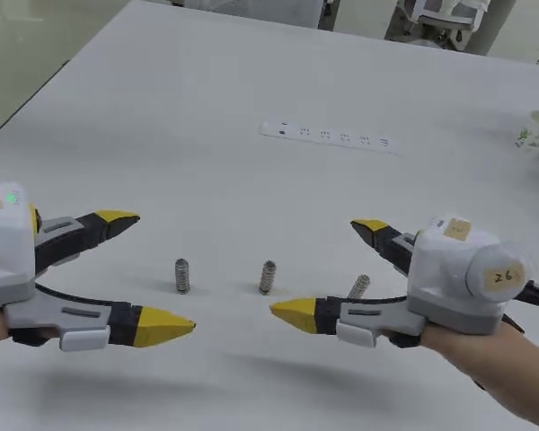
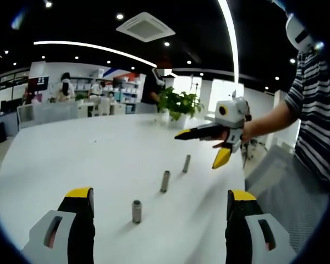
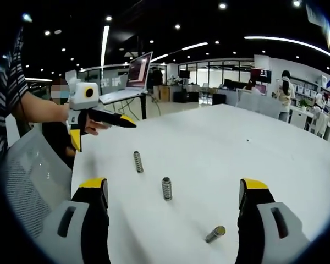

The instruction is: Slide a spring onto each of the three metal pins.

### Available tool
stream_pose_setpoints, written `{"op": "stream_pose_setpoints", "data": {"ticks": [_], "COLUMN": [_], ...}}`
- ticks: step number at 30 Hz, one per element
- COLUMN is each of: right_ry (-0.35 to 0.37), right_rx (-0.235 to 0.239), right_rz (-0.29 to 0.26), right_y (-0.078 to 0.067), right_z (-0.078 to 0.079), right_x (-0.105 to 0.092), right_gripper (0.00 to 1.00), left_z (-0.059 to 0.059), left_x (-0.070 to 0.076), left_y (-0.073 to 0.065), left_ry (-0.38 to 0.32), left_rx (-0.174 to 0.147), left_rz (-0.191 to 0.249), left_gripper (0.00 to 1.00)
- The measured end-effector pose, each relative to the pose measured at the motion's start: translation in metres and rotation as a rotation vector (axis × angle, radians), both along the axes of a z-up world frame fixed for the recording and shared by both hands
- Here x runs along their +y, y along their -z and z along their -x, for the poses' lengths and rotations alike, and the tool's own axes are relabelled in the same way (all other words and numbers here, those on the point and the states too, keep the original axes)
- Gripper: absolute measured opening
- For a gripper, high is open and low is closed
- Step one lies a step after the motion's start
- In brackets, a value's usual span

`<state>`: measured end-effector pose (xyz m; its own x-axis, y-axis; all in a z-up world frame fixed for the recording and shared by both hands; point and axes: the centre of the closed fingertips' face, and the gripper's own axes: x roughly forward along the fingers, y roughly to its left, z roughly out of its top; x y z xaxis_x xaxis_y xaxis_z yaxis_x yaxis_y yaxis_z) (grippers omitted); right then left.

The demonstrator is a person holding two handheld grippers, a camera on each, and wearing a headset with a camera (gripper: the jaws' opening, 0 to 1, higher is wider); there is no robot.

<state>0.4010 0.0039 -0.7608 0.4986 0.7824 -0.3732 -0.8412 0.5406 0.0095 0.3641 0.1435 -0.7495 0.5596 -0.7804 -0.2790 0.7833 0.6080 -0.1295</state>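
The left gripper (image 1: pixel 164 271), grey and black with yellow-tipped fingers, is spread wide and holds nothing. The right gripper (image 1: pixel 313 267), of the same make, is likewise spread and empty. Both hover low over the white worktop (image 1: pixel 251 81), tips pointing toward each other. Between them three short grey metal pins sit in a row on the worktop, each looking wrapped in a coiled steel spring: the left pin (image 1: pixel 182 276), the middle pin (image 1: pixel 268 277), and the right pin (image 1: pixel 360 286), which leans, just behind the right gripper's lower finger. Farther back lies a long white power strip (image 1: pixel 325 136).
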Motion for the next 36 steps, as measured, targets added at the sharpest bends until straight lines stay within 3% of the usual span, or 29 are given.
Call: {"op": "stream_pose_setpoints", "data": {"ticks": [12, 18, 25, 36], "right_ry": [0.090, 0.144, 0.169, 0.169], "right_rx": [0.034, 0.033, 0.061, 0.070], "right_rz": [-0.013, -0.035, -0.006, 0.005], "right_y": [0.010, 0.007, 0.019, 0.022], "right_z": [0.012, 0.013, 0.022, 0.028], "right_x": [-0.048, -0.069, -0.082, -0.086], "right_gripper": [0.99, 0.99, 0.99, 0.99], "left_z": [0.000, 0.002, 0.010, 0.011], "left_x": [0.000, 0.002, 0.007, 0.010], "left_y": [0.000, 0.002, 0.008, 0.008], "left_ry": [0.009, 0.000, -0.021, -0.041], "left_rx": [-0.004, 0.000, 0.017, 0.021], "left_rz": [-0.009, -0.009, -0.006, 0.001], "left_gripper": [0.98, 0.98, 0.98, 0.98]}}
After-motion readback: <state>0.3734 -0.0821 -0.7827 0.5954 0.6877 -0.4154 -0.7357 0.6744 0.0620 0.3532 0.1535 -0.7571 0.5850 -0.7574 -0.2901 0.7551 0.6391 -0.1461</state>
